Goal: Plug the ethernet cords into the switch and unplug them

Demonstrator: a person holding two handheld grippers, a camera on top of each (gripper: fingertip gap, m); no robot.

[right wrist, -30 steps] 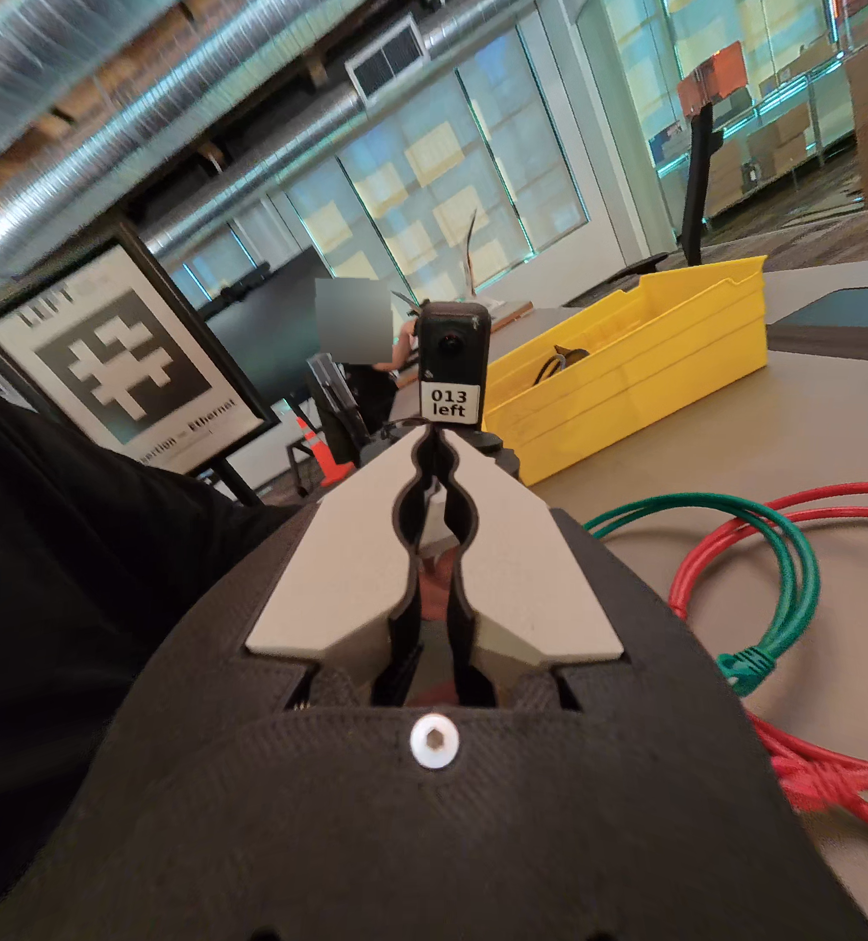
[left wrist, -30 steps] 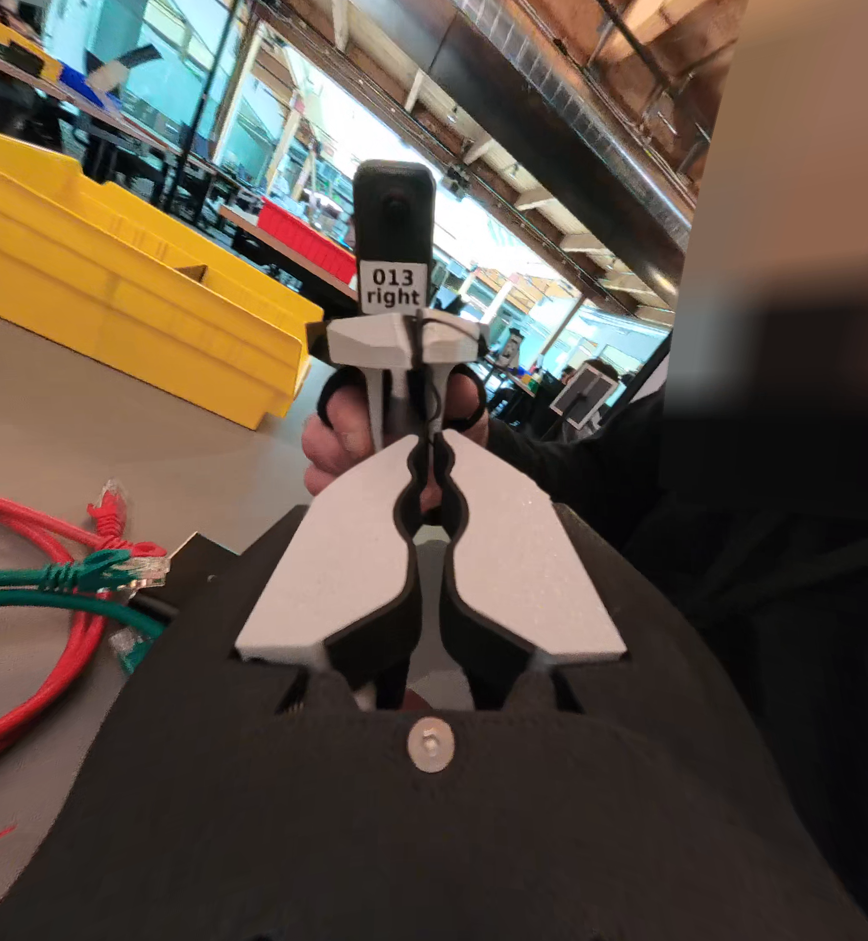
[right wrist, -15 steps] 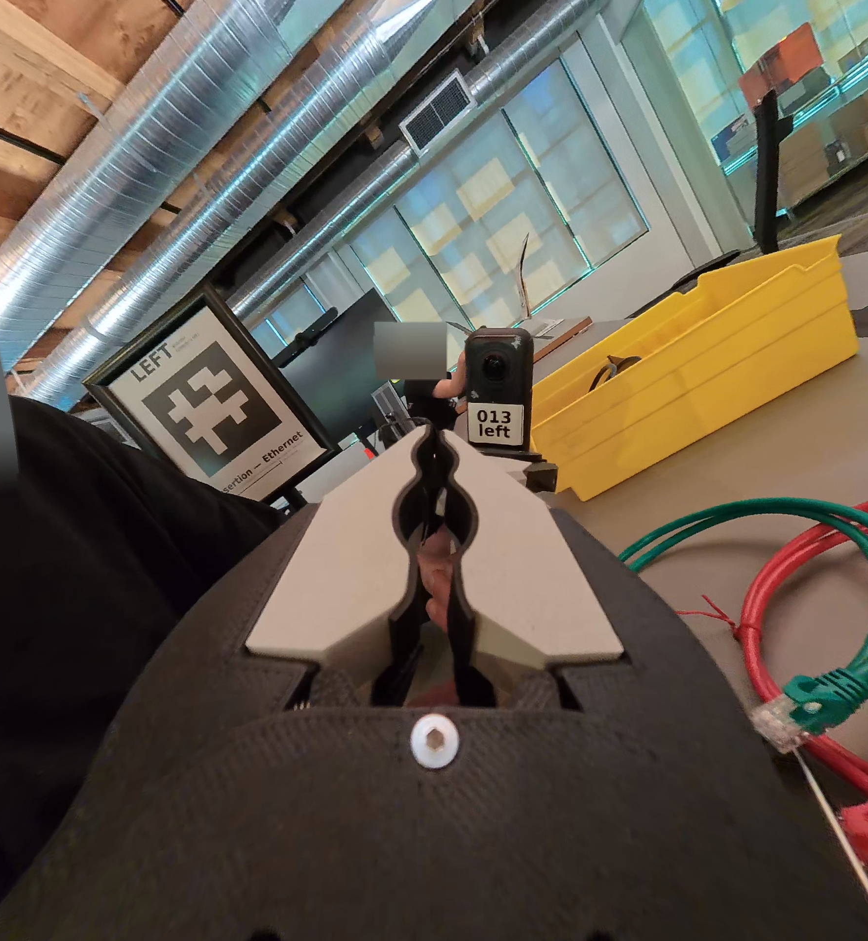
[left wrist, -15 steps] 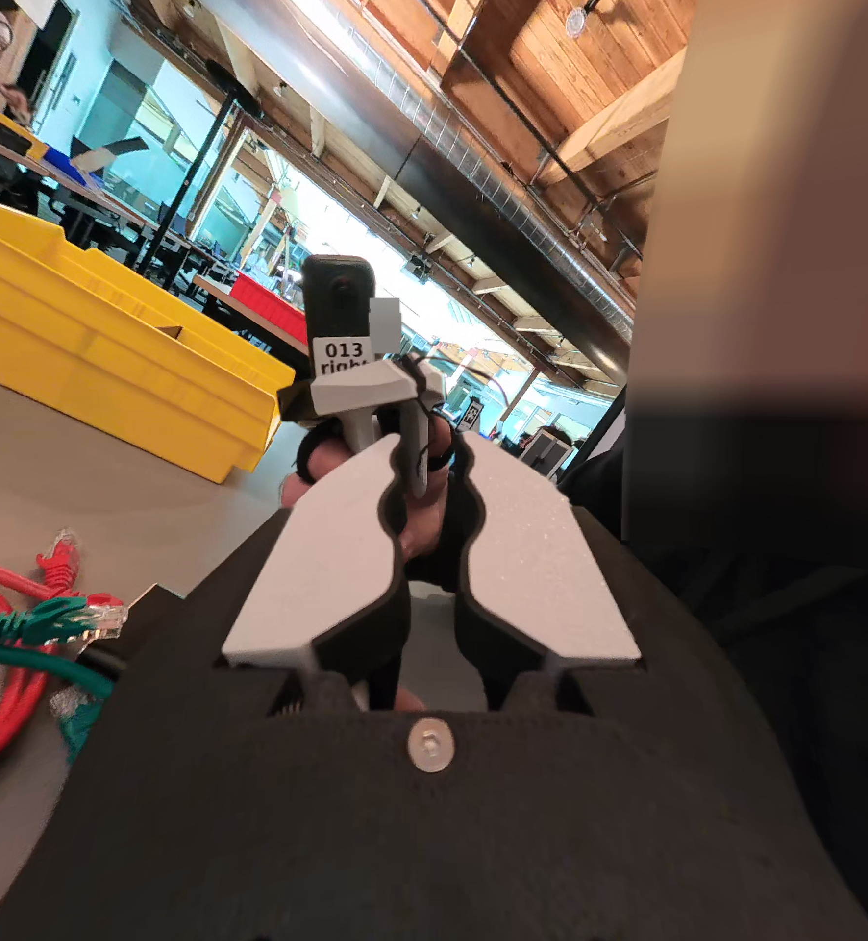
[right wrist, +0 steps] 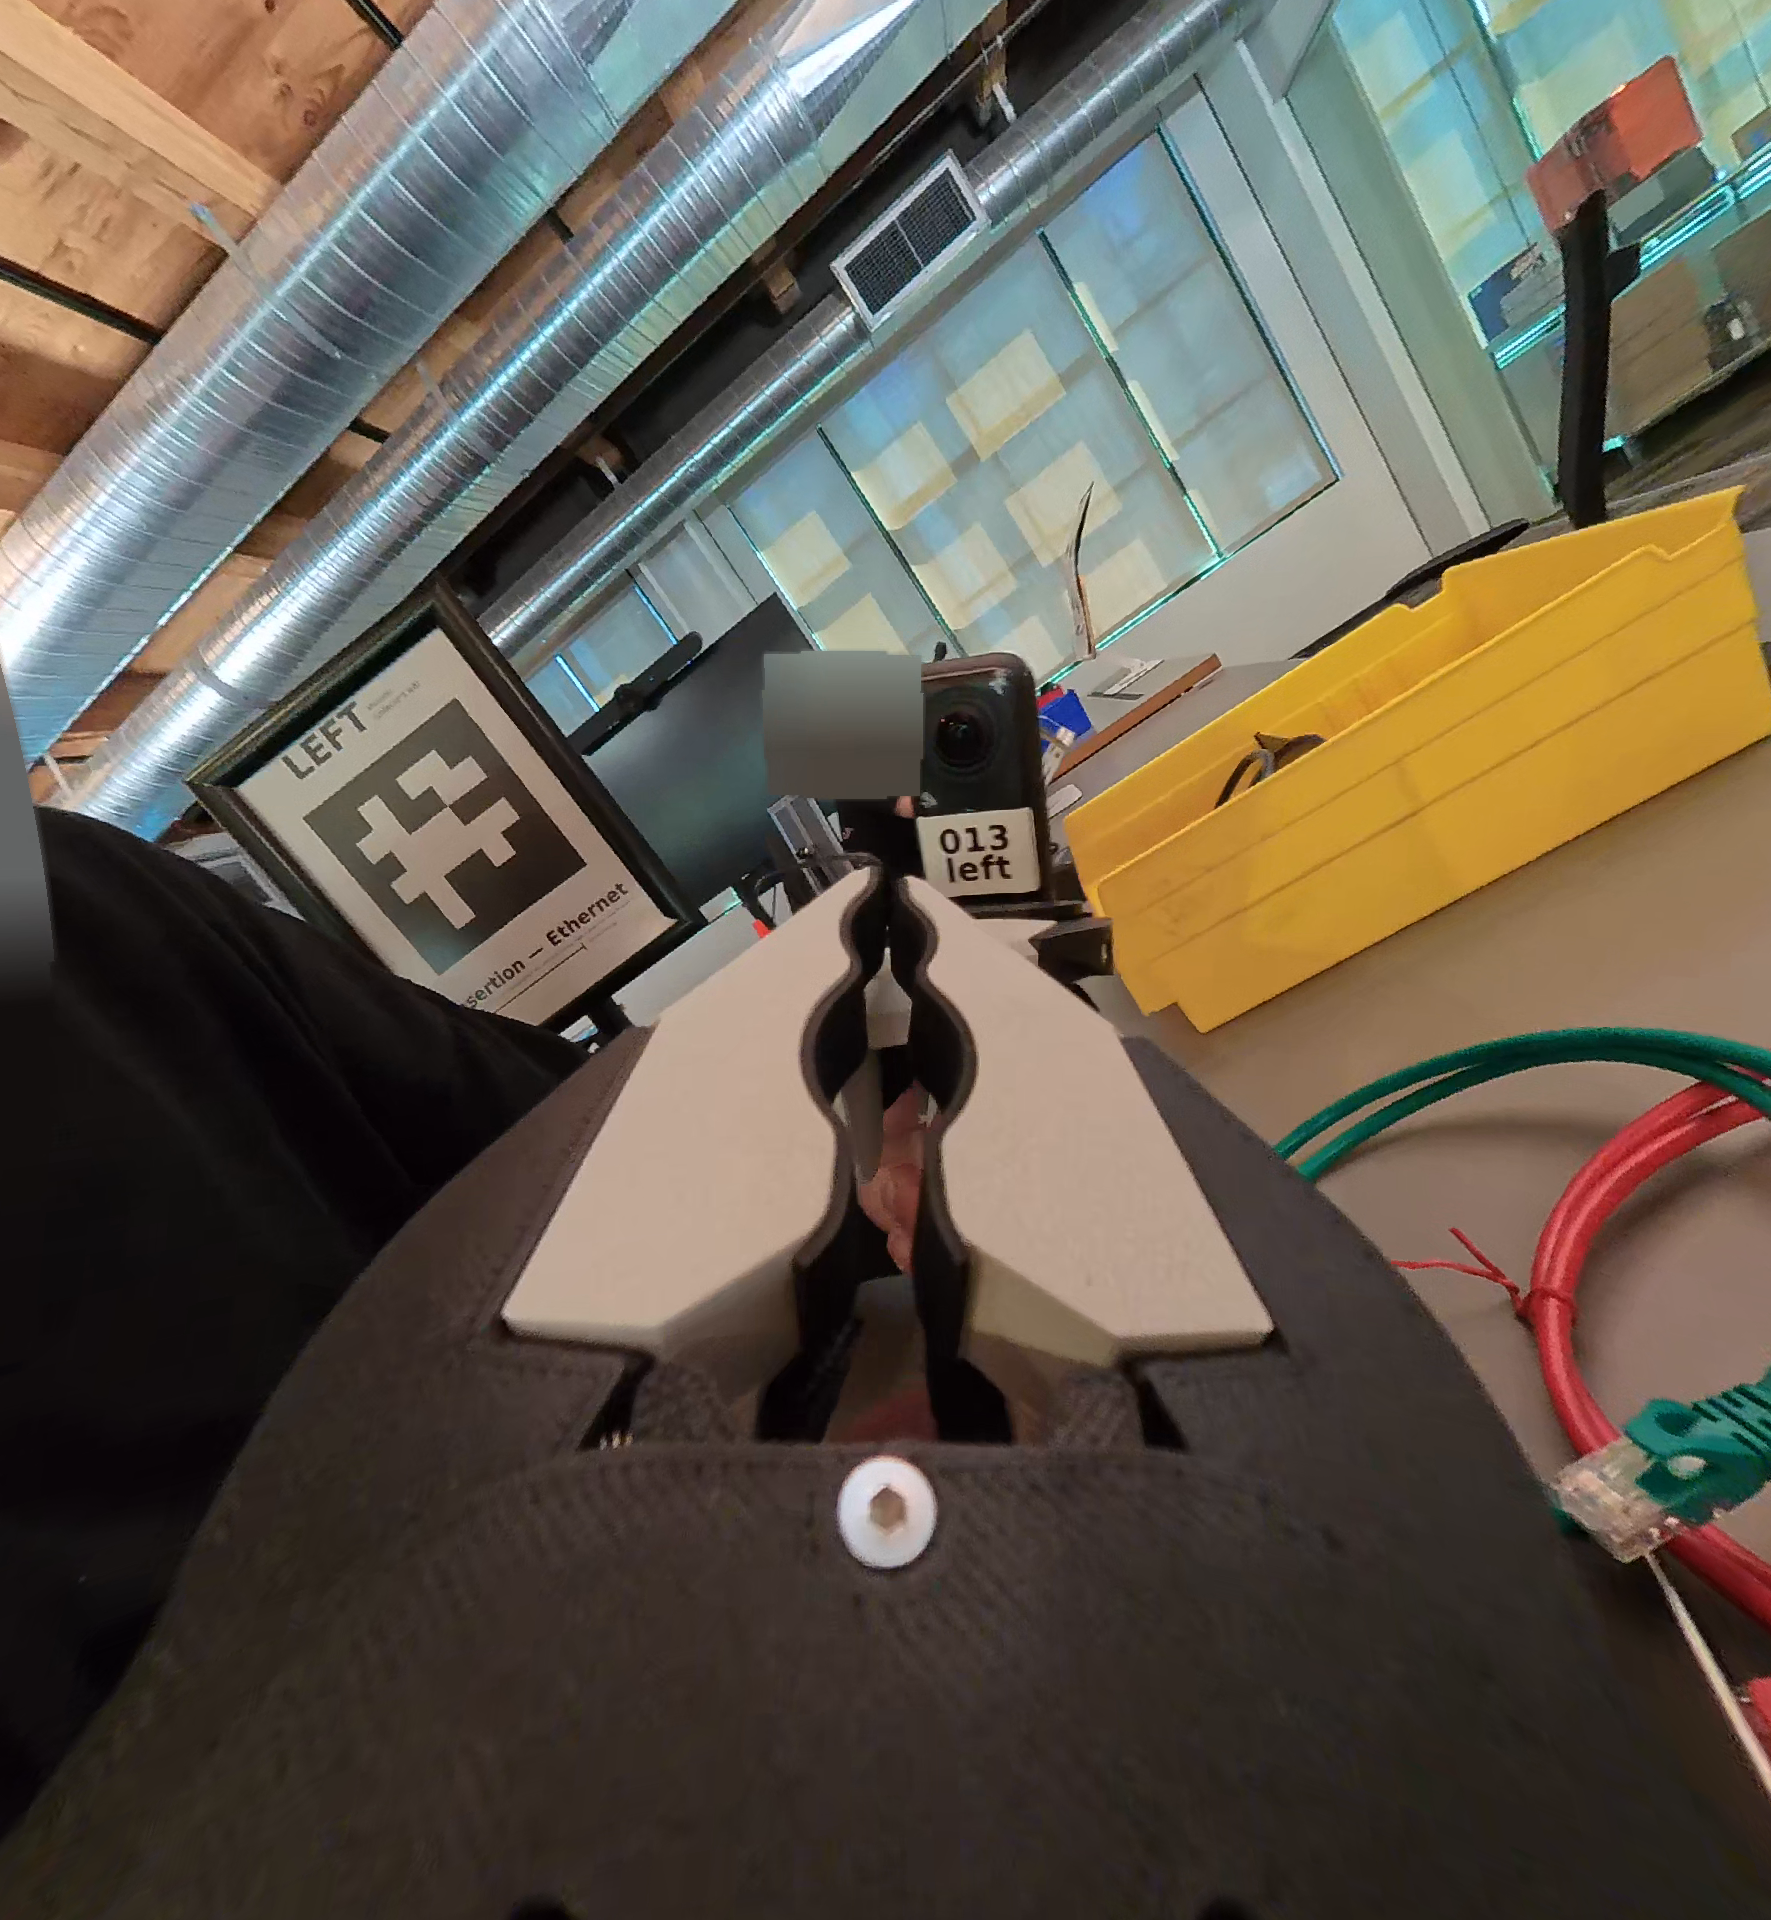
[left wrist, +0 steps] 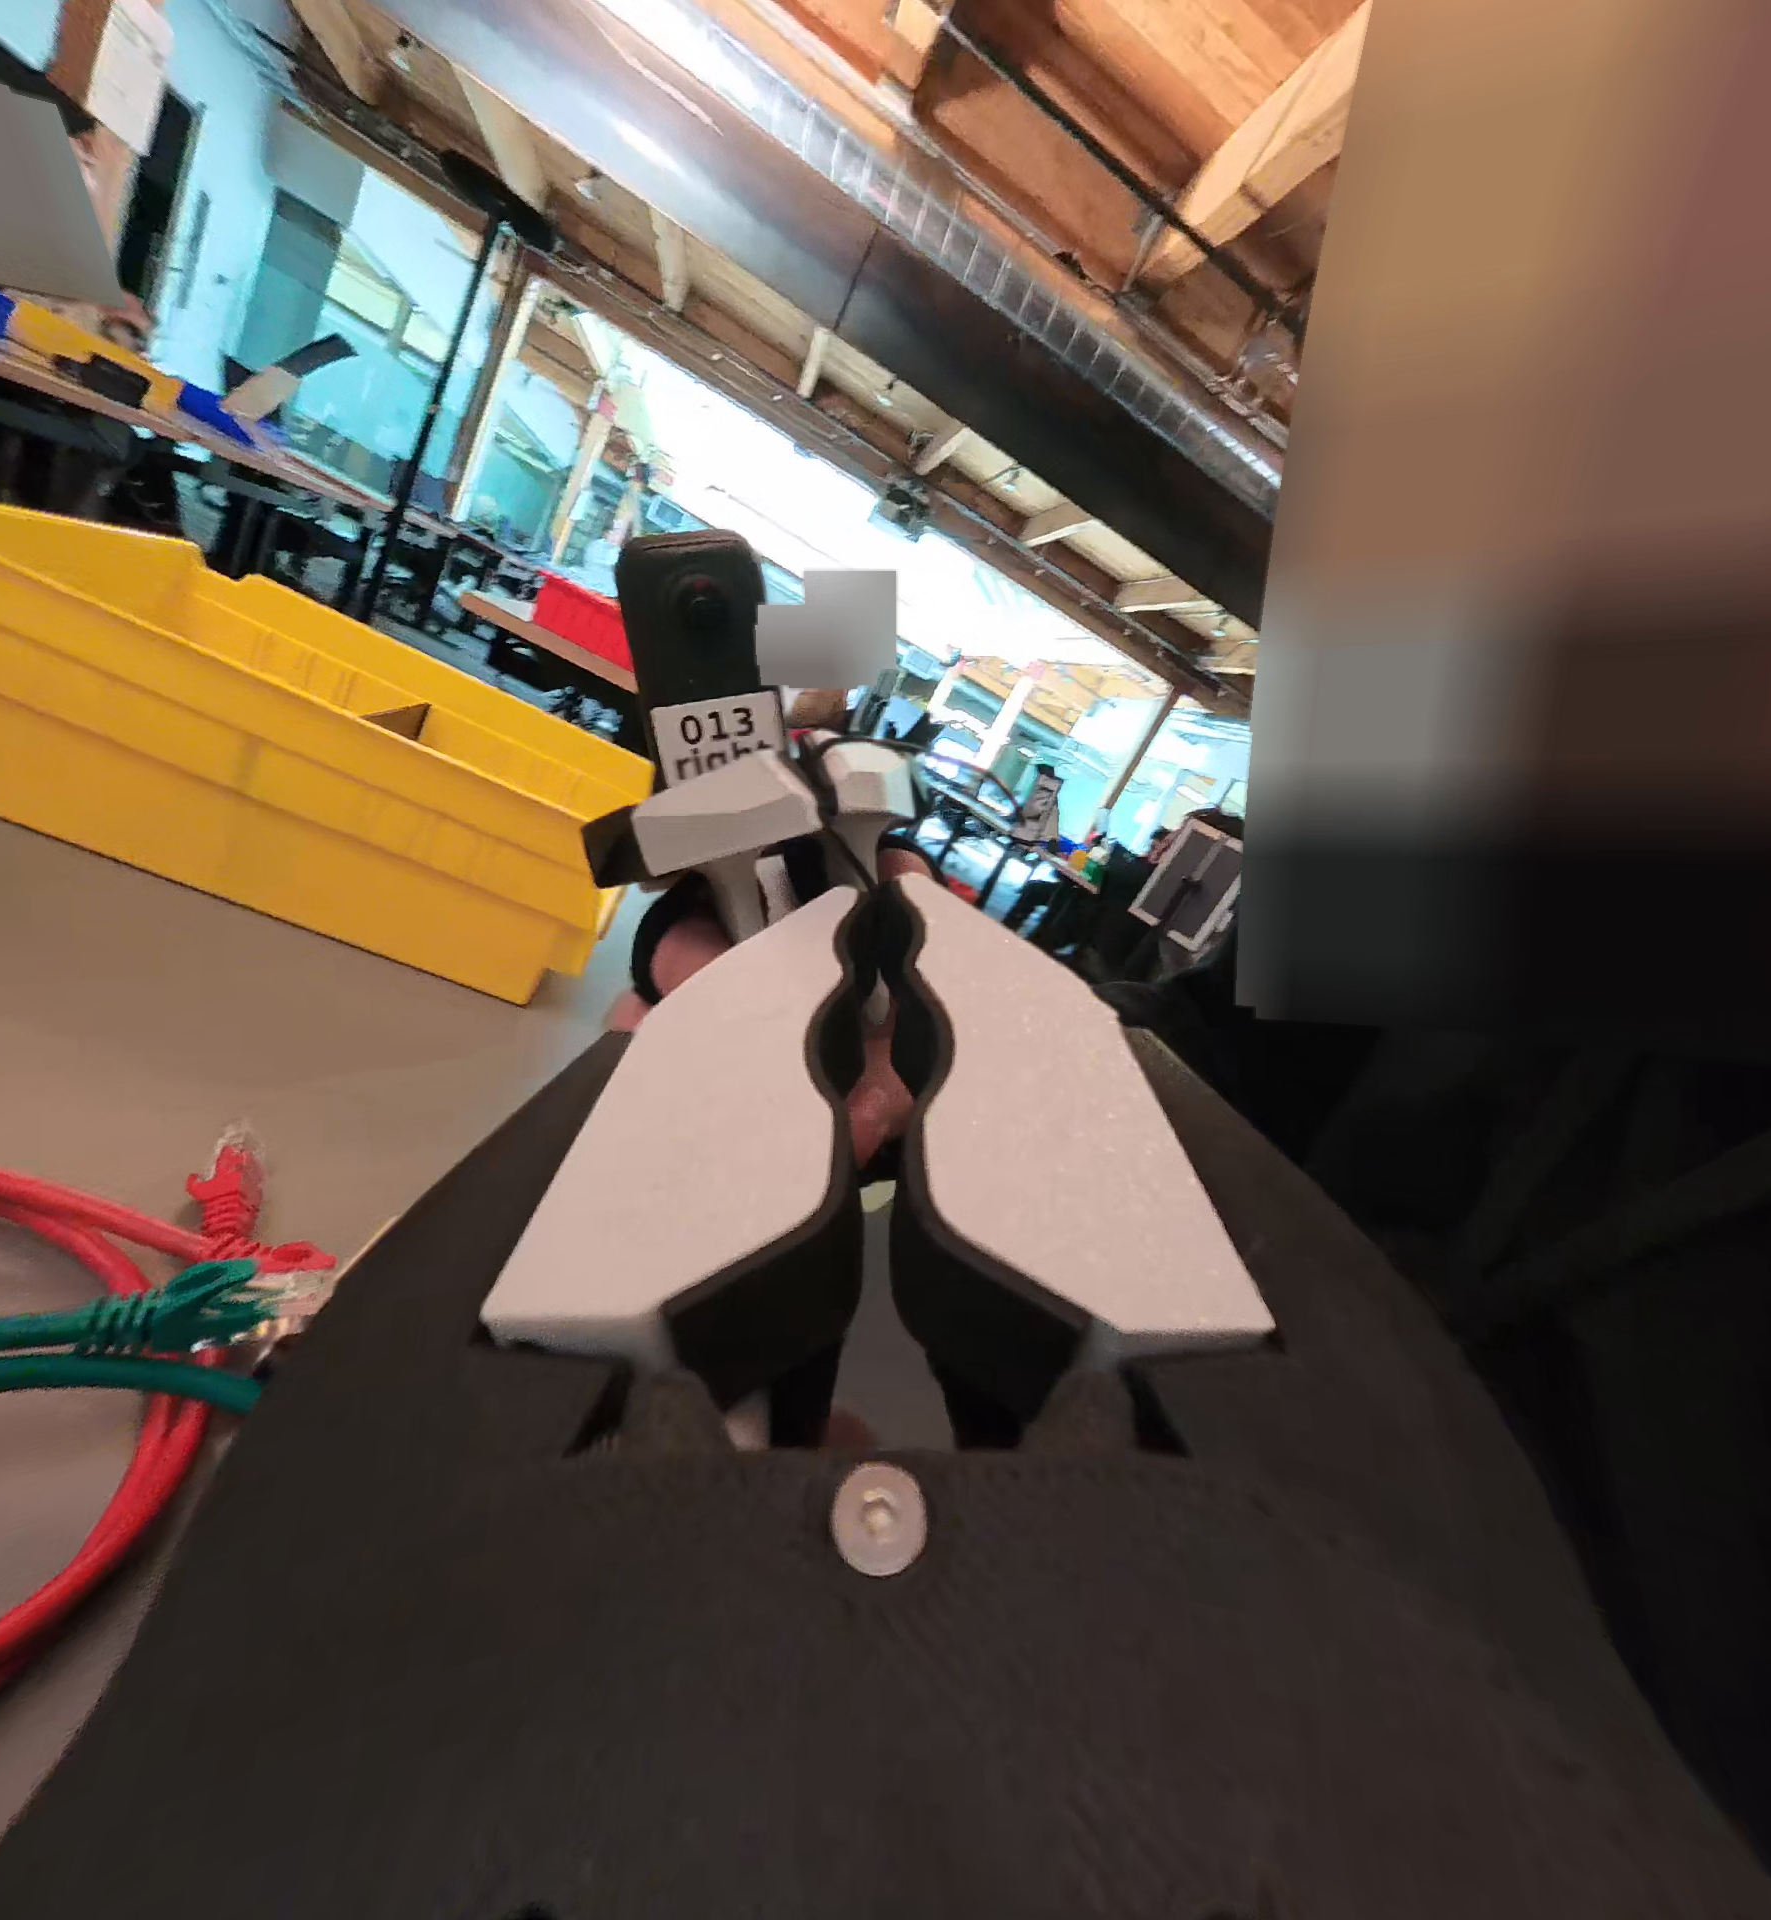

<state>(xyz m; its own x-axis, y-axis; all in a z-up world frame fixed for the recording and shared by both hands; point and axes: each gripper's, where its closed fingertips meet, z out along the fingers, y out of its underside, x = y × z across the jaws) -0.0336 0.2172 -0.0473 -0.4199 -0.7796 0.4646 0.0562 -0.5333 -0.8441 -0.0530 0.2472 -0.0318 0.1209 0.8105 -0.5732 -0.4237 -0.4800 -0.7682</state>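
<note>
In the left wrist view my left gripper (left wrist: 876,909) is shut and empty, raised above the table and tilted upward. It faces the right gripper (left wrist: 808,805), which a hand holds close ahead. In the right wrist view my right gripper (right wrist: 886,883) is shut and empty, and the left gripper's camera (right wrist: 969,743) shows just behind its tips. A green ethernet cord (right wrist: 1691,1449) with a clear plug and a red ethernet cord (right wrist: 1577,1288) lie coiled on the table. Both also show in the left wrist view, the green cord (left wrist: 185,1314) beside the red cord (left wrist: 226,1195). I cannot make out the switch.
A yellow bin (left wrist: 237,748) stands on the grey table (left wrist: 237,1049); it also shows in the right wrist view (right wrist: 1432,790). A framed sign (right wrist: 434,821) stands at the left. A person in dark clothing (left wrist: 1587,1351) is close on one side. Only a small space, under 4 cm, lies between the two pairs of fingers.
My left gripper opened slightly half a second ago and has shut again. Both grippers have tilted upward and shifted, and they still face each other.
</note>
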